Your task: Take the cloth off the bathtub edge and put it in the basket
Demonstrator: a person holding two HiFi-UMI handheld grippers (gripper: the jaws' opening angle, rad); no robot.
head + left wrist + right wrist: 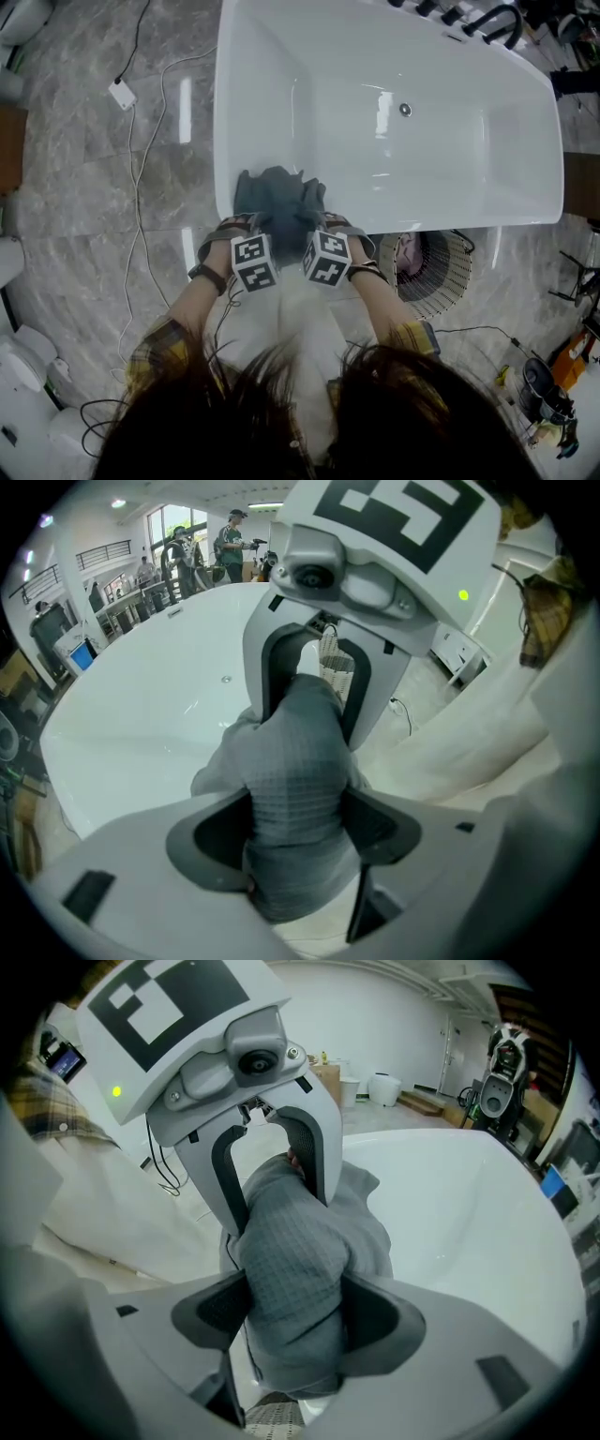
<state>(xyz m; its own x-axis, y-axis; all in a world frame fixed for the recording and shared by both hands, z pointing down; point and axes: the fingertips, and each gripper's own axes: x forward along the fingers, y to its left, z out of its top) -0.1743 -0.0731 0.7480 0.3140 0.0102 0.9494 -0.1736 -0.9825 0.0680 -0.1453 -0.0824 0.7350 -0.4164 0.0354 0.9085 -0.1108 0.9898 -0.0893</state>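
A dark grey cloth [278, 199] lies bunched over the near rim of the white bathtub [394, 220]. My left gripper [247, 225] and right gripper [328, 225] face each other across it, side by side at the rim. In the left gripper view the waffle-weave cloth [295, 780] fills the gap of the left gripper [295, 829], pads pressed into it. The right gripper [292, 1314] likewise squeezes a fold of the cloth [291, 1269]. A woven basket [433, 270] stands on the floor to the right, beside the tub.
The tub has a drain [405, 110] and a black faucet [494, 19] at its far end. Cables and a white adapter [122, 92] lie on the marble floor to the left. White fixtures [23, 370] stand at the lower left, and tools [548, 394] at the lower right.
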